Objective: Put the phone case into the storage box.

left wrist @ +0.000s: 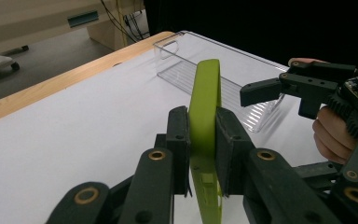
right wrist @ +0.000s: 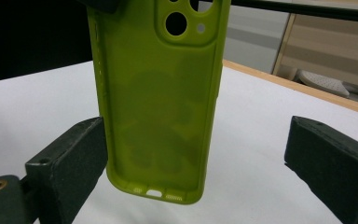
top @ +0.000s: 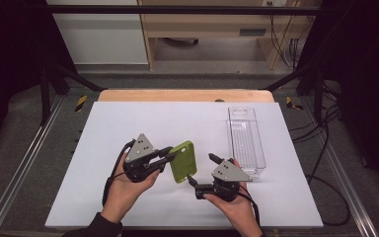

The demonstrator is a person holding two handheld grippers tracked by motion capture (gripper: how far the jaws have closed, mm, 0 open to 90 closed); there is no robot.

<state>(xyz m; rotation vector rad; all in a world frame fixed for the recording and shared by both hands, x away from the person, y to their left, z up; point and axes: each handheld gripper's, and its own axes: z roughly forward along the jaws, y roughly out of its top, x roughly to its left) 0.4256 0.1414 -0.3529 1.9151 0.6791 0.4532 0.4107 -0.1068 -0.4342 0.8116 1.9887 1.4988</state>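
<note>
One phone case [top: 183, 161] is here, lime green, of soft-looking matte material with rounded corners. It is held up off the white table [top: 128, 123] near the middle, toward the near edge. The left claw [top: 170, 154] is clamped on it: in the left gripper view the two black padded jaws press flat against either face of the case [left wrist: 204, 107], seen edge-on as a thin curved strip. That view also shows the side-button moulding low on the case edge.

The right gripper view faces the case's [right wrist: 161, 102] hollow inner side, slightly translucent, with round camera cut-outs at the top and small port slots along the bottom lip. The right claw [top: 203, 170] is spread wide, one rough-textured black jaw either side of the case bottom, neither touching it.

One clear plastic bin [top: 246, 140], long, rectangular and ribbed along its floor, lies on the right side of the table, running near to far, with a handle slot in its far wall. It sits just right of the right hand [top: 234, 202]. The left hand [top: 123, 190] grips its tool at the near left. A bare wooden strip [top: 185, 96] edges the table's far side.
</note>
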